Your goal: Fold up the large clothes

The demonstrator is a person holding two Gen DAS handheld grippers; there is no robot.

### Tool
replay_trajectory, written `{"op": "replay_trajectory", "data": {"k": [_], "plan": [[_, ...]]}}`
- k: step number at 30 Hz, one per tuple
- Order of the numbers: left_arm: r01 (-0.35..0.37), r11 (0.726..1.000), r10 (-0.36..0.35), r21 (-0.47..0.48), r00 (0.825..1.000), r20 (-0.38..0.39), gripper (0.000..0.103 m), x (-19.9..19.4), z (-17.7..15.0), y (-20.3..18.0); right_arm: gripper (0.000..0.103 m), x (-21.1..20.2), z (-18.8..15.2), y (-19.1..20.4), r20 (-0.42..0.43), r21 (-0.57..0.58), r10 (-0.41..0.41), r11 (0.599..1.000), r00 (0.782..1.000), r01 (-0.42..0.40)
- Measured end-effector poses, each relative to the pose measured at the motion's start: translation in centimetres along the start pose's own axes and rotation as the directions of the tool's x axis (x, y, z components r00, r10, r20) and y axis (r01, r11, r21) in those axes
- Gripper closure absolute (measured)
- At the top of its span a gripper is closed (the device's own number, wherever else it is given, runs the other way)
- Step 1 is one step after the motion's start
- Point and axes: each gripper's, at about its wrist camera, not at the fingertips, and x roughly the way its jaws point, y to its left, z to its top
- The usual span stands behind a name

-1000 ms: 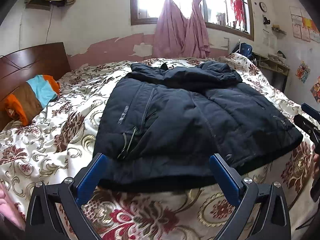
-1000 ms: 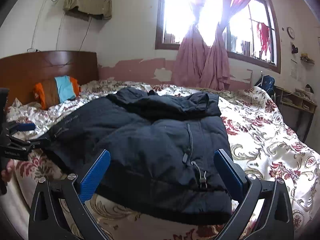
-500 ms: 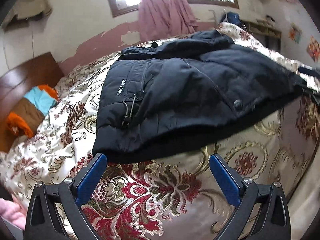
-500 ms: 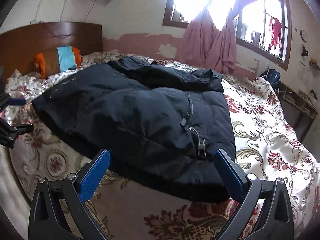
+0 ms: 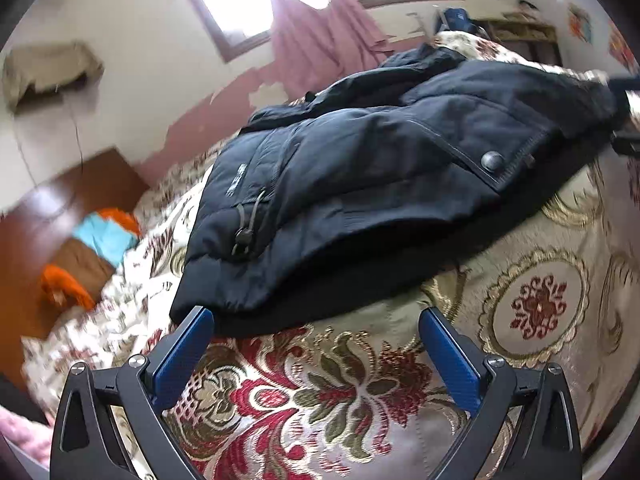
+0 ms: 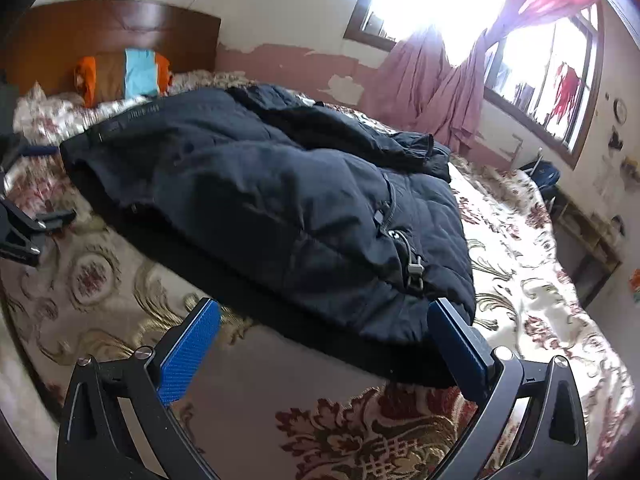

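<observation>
A padded dark navy jacket (image 5: 380, 184) is laid flat on the floral red-and-gold bedspread (image 5: 320, 392) of the bed, its hem toward both claws. The left claw (image 5: 316, 344) is held spread, empty, just short of the hem's left corner — the right claw (image 6: 324, 340) likewise spread at the opposite corner.
</observation>
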Motion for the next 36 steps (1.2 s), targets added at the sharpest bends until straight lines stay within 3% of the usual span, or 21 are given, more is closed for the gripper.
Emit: {"op": "replay_trajectory", "data": {"k": [7, 13, 16, 18, 21, 28, 31, 36], "plan": [[-0.098, 0.995, 0.097, 0.032, 0.995, 0.034, 0.000, 0.3, 0.4, -1.5, 0.002, 0.2, -1.0, 2.5, 0.004, -0.157, -0.122, 0.980, 0.992, 0.122], [-0.176, 0.984, 0.176, -0.036, 0.984, 0.002, 0.000, 1.4, 0.3, -0.9, 0.002, 1.1, -0.5, 3.8, 0.069, -0.192, -0.292, 0.934, 0.954, 0.300], [-0.215, 0.975, 0.216, -0.052, 0.976, 0.027, 0.000, 1.4, 0.5, -0.9, 0.002, 0.8, 0.0, 4.9, 0.159, -0.213, -0.349, 0.901, 0.924, 0.377], [-0.238, 0.970, 0.240, -0.044, 0.969, 0.058, 0.000, 1.2, 0.9, -0.8, 0.002, 0.6, 0.3, 6.0, 0.243, -0.229, -0.413, 0.855, 0.878, 0.465], [-0.260, 0.965, 0.260, -0.013, 0.962, 0.085, 0.000, 1.5, 1.6, -1.0, 0.002, 0.2, 1.2, 6.9, 0.301, -0.210, -0.441, 0.834, 0.846, 0.510], [-0.268, 0.963, 0.269, -0.024, 0.959, 0.090, 0.000, 2.8, 3.0, 0.1, 0.002, 0.1, 2.2, 6.6, 0.305, -0.143, -0.412, 0.872, 0.859, 0.469], [-0.307, 0.951, 0.301, 0.023, 0.943, 0.145, 0.000, 2.4, 3.0, -0.4, 0.006, 0.7, 1.8, 5.8, 0.318, -0.157, -0.411, 0.866, 0.855, 0.475], [-0.283, 0.959, 0.278, 0.011, 0.949, 0.150, 0.003, 2.3, 3.3, -0.1, 0.038, 1.6, 1.3, 4.7, 0.300, -0.180, -0.399, 0.868, 0.867, 0.462]]}}
